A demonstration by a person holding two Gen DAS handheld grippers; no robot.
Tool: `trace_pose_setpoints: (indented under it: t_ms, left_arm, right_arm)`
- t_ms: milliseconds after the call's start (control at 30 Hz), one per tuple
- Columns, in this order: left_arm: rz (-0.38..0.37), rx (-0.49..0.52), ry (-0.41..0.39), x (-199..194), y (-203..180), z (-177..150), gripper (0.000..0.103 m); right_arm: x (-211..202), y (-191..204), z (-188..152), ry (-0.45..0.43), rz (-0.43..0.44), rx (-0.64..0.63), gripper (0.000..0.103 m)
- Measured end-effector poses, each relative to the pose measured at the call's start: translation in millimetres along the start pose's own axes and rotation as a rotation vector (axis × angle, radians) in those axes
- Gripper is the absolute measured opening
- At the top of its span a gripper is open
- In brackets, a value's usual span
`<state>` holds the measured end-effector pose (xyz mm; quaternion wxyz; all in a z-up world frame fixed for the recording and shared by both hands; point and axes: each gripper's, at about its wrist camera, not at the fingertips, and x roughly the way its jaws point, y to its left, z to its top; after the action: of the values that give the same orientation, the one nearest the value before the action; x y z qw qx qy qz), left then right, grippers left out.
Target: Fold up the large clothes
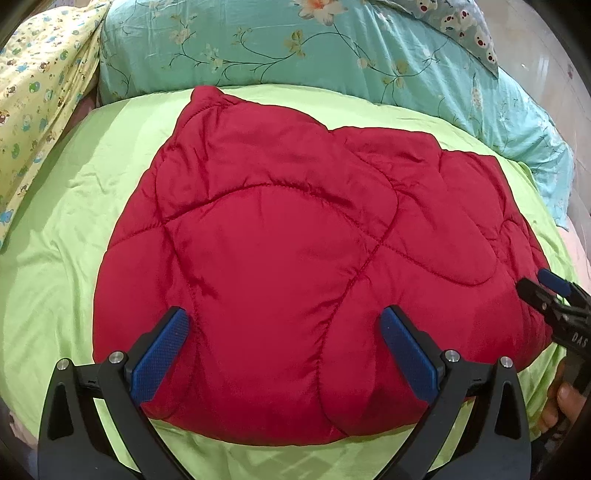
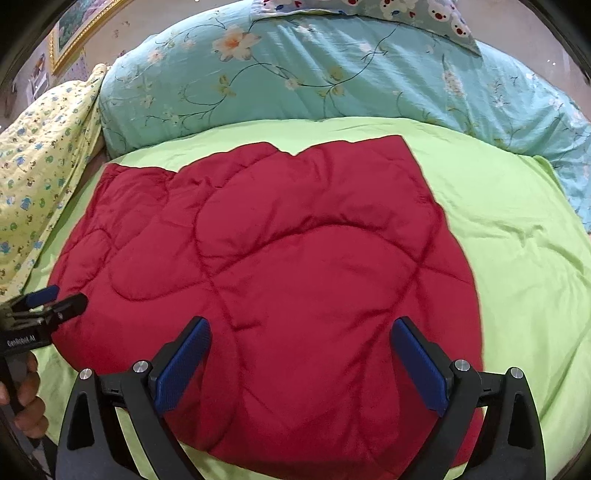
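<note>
A red quilted padded garment (image 1: 295,251) lies folded flat on a lime green sheet (image 1: 66,229); it also fills the middle of the right wrist view (image 2: 277,258). My left gripper (image 1: 284,332) is open and empty, hovering over the garment's near edge. My right gripper (image 2: 301,343) is open and empty over the near edge too. The right gripper shows at the right edge of the left wrist view (image 1: 546,286), beside the garment's right side. The left gripper shows at the left edge of the right wrist view (image 2: 62,299), at the garment's left side.
A teal floral duvet (image 1: 277,48) is bunched along the far side of the bed. A yellow printed blanket (image 1: 33,110) lies at the left. A patterned pillow (image 1: 461,26) sits at the far right. A framed picture (image 2: 81,26) hangs on the wall.
</note>
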<state>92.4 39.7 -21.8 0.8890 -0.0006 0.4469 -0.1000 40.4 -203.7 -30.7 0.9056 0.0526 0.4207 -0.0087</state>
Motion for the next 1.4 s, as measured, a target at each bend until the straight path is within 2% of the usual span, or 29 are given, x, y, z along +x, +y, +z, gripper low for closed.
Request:
trace_pose_setpoints:
  t_ms: [267, 400, 567, 700, 900, 1067, 1267, 1400]
  left_arm:
    - [0.019, -0.001, -0.003, 2.0, 5.5, 14.8, 0.103]
    - [0.025, -0.016, 0.021, 20.4, 12.4, 28.6, 0.103]
    - [0.071, 0.040, 0.037, 39.8, 4.2, 40.5, 0.103]
    - [0.083, 0.045, 0.045, 46.7, 3.3, 45.7, 0.103]
    - [0.086, 0.057, 0.048, 50.0, 3.9, 44.6, 0.103]
    - [0.090, 0.064, 0.046, 51.9, 3.3, 45.5, 0.103]
    - [0.093, 0.062, 0.047, 51.2, 2.3, 45.3, 0.103]
    - [0.059, 0.022, 0.045, 34.7, 6.0, 42.0, 0.103]
  right_arm:
    - [19.6, -2.2, 24.0, 0.044, 0.020, 0.001, 0.100]
    - [36.9, -10.3, 36.1, 0.075, 0.010, 0.004, 0.100]
    - [58.8, -22.6, 42.5, 0.108, -0.014, -0.001, 0.101]
    - [61.6, -29.1, 43.9, 0.111, -0.015, 0.023, 0.101]
    - [48.2, -28.4, 42.1, 0.087, -0.019, 0.039, 0.101]
    - [18.9, -26.2, 30.7, 0.035, 0.024, 0.067, 0.100]
    - [1.6, -7.9, 17.7, 0.026, 0.040, 0.020, 0.099]
    - [-13.6, 1.7, 13.7, 0.002, 0.066, -0.002, 0.100]
